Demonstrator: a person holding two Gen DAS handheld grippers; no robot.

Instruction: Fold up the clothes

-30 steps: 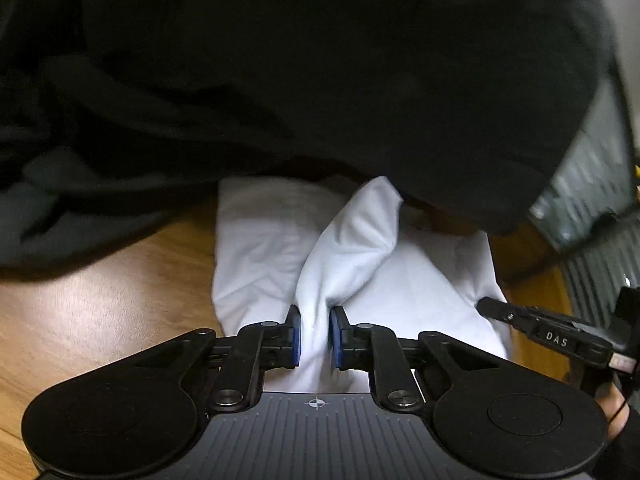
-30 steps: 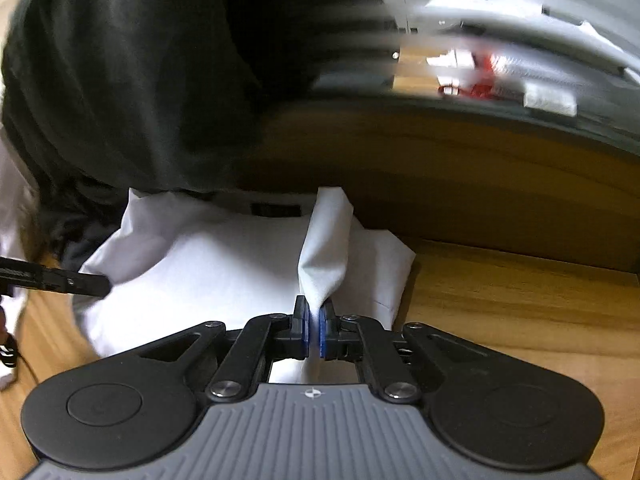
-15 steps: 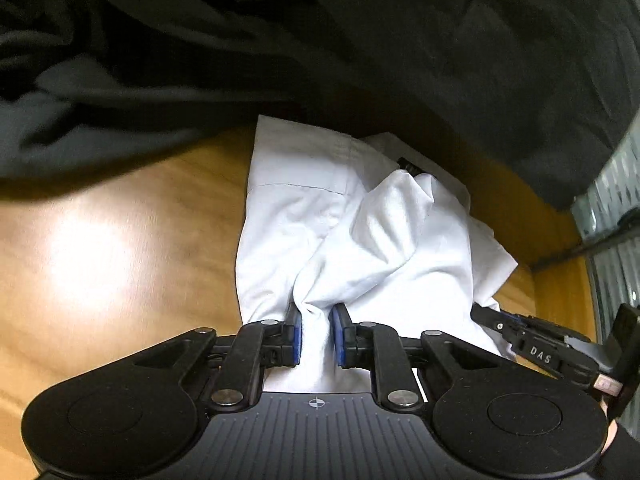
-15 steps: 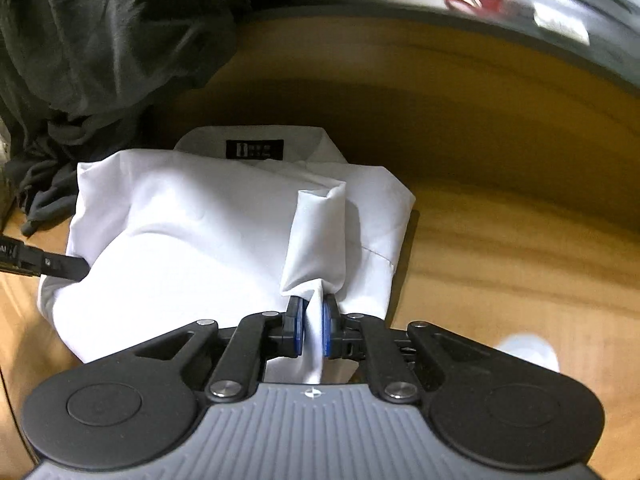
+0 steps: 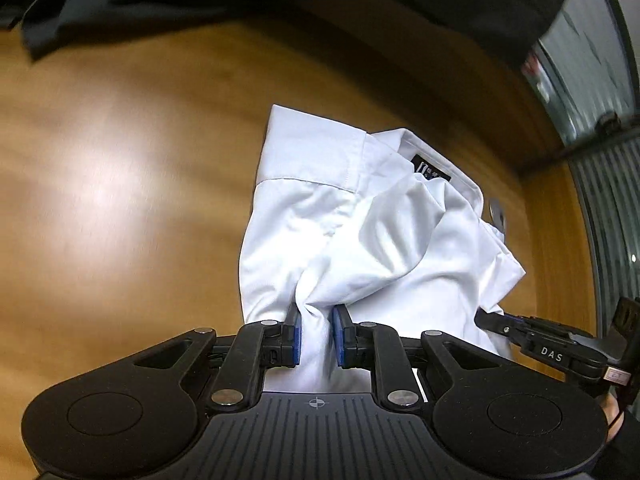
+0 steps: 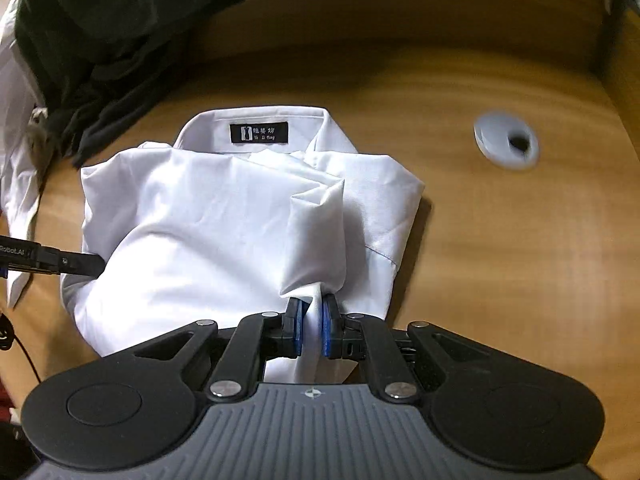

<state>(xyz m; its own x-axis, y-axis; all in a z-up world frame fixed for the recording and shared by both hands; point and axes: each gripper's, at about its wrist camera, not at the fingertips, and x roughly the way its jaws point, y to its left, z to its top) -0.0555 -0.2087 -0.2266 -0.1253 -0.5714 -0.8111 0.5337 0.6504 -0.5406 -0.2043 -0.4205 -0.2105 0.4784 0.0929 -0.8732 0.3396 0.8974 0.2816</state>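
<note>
The white cotton dress shirt lay folded on the glossy brown wooden table, with its collar turned away from both cameras. Inside the collar there was a black rectangular label with a small white figure and some white characters; a line of Latin letters stood below them, but it was too small to read. In the left wrist view the same label showed only partly, under a fold. The word "DAS" was printed in white on the side of the right claw, and "Robot.AI" was written on the side of the left claw.

The shirt was a compact rectangle, with the lower part brought up over the body and not yet flat: the cloth rose in soft ridges where it was held. The left claw pinched a bunch of white fabric at the near left corner between its blue pads. The right claw pinched a thin upright fold at the near right corner.

A heap of dark black clothes lay on the table behind the shirt to the left, near it but apart. A round grey cable grommet sat in the table at the right, well apart from the shirt.
</note>
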